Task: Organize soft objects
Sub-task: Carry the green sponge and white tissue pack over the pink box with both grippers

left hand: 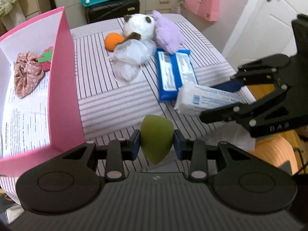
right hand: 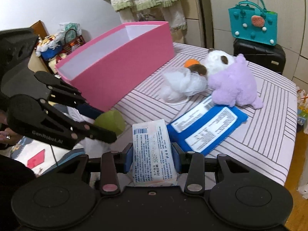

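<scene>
- On the striped bed (left hand: pixel 119 104), the soft things lie loose in a cluster, so each can be picked singly and carried to a container; this reads as the sorting stage with several items left.
- Along the bed's edge stands the pink box (left hand: pixel 63 80), open at the top and near both hands, likely the collecting place; a floral scrunchie (left hand: pixel 27 75) and a red felt strawberry (left hand: pixel 46 61) already lie inside on printed paper.
- Farther back, a purple plush toy (right hand: pixel 234 82) leans against a white plush panda (right hand: pixel 217 59), with a white mesh pouf (right hand: pixel 182 86) and an orange ball (left hand: pixel 113 41) touching that heap.
- Flat beside the purple toy lies a blue wipes pack (right hand: pixel 207 127), not yet taken.
- The right hand-held gripper (right hand: pixel 152 156) is clamped narrowly on a white tissue pack (right hand: pixel 152 150), gripped across its short sides so it juts forward, clear of the bed.
- The left hand-held gripper (left hand: pixel 156 144) pinches a green sponge (left hand: pixel 156 140) at its waist, tip downward; the soft body bulges above the pads, a grip that seems firm enough for carrying it just beside the box's near corner.
</scene>
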### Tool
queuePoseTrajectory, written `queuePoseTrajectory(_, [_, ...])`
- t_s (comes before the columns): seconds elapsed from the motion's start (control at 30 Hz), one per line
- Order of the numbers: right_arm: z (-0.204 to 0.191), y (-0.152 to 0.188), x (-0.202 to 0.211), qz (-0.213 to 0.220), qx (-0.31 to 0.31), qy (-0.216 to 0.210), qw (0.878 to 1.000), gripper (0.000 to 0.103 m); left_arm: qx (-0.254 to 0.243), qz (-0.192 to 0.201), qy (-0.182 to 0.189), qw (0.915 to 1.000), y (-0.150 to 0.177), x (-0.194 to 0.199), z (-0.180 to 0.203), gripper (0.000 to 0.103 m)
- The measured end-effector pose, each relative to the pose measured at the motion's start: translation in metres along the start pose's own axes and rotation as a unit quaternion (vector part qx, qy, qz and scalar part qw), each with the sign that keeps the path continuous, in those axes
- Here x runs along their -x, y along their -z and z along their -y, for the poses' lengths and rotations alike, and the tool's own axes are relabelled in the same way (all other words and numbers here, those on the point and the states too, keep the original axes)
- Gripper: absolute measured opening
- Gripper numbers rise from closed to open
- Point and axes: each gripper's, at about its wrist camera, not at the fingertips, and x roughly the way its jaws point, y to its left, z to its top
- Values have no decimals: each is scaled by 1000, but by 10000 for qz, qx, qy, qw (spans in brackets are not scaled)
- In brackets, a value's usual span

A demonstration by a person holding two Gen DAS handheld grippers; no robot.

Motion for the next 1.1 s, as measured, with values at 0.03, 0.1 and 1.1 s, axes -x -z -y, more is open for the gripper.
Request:
queuePoseTrajectory(0.03, [-3, -1, 2, -28, -3, -58, 10000, 46, -9, -20, 53, 10000, 3, 4, 0, 35])
queuePoseTrajectory(0.1, [-8, -3, 6, -74, 5, -162, 9998, 46, -25, -48, 114, 9999, 8, 12, 1, 35])
queuePoseTrajectory(1.1, [-95, -122, 4, 140, 1264, -701, 9894, 46, 282, 817, -389, 9955, 9, 125, -95, 35])
